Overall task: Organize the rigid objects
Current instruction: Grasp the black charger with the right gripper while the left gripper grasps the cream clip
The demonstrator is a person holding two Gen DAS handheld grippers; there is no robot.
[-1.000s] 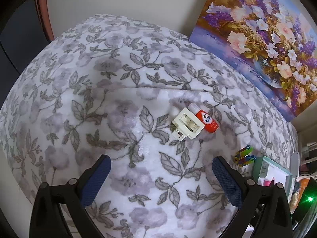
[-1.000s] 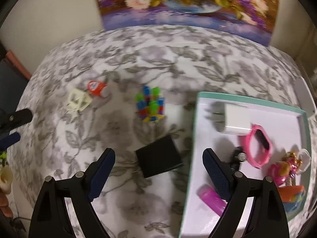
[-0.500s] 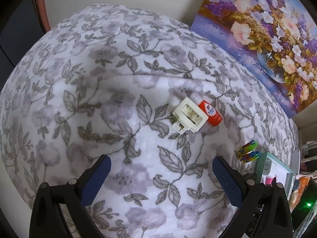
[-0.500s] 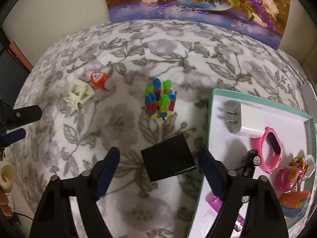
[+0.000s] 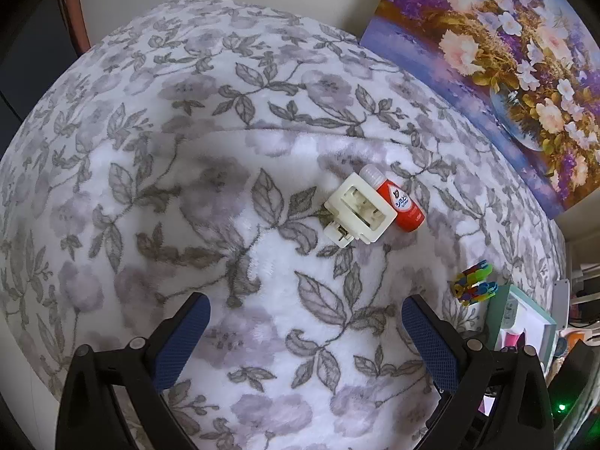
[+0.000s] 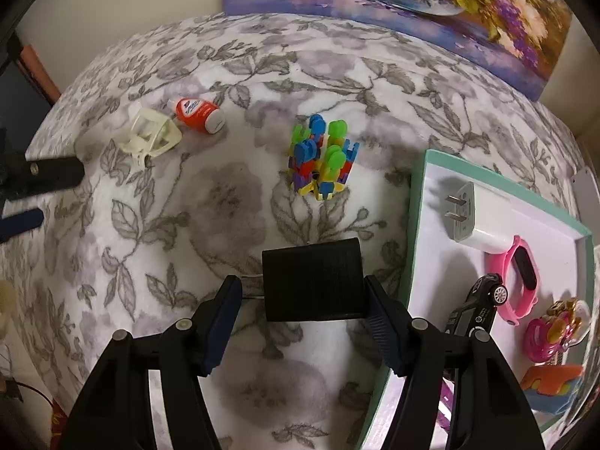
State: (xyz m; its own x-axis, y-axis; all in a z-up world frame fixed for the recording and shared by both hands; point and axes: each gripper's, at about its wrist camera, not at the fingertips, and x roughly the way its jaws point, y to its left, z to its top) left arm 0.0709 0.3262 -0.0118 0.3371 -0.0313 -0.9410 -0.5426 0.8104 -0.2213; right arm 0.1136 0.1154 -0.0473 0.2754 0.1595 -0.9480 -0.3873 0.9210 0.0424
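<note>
The right gripper point(image 6: 302, 292) is low over the flowery blanket point(image 6: 232, 202). Its two fingers sit on either side of a black charger point(image 6: 313, 279). The right finger touches the charger's side. The left finger is close to the two metal prongs but there is a small gap, so the tongs are spread and not squeezing yet. The charger lies flat on the blanket, just left of the tray point(image 6: 416, 225).

The left gripper point(image 5: 302, 322) hangs above a bare part of the blanket point(image 5: 210, 195). Its fingers are wide apart and hold nothing. Ahead of it lie a cream plug point(image 5: 360, 213) and a small red bottle point(image 5: 403, 206), touching side by side.

In the right view the same cream plug point(image 6: 152, 137) and red bottle point(image 6: 198, 112) lie far to the left. A bunch of bright toy blocks point(image 6: 324, 157) stands in the middle of the blanket, behind the black charger and apart from it.

The tray has a green rim and a white floor. Inside it are a white charger point(image 6: 474, 221), a pink watch band point(image 6: 519, 273), a little black toy car point(image 6: 478, 305), a pink key charm point(image 6: 555, 332) and an orange and blue toy point(image 6: 551, 388).

A flower painting point(image 6: 412, 3) leans on the wall behind the blanket.
</note>
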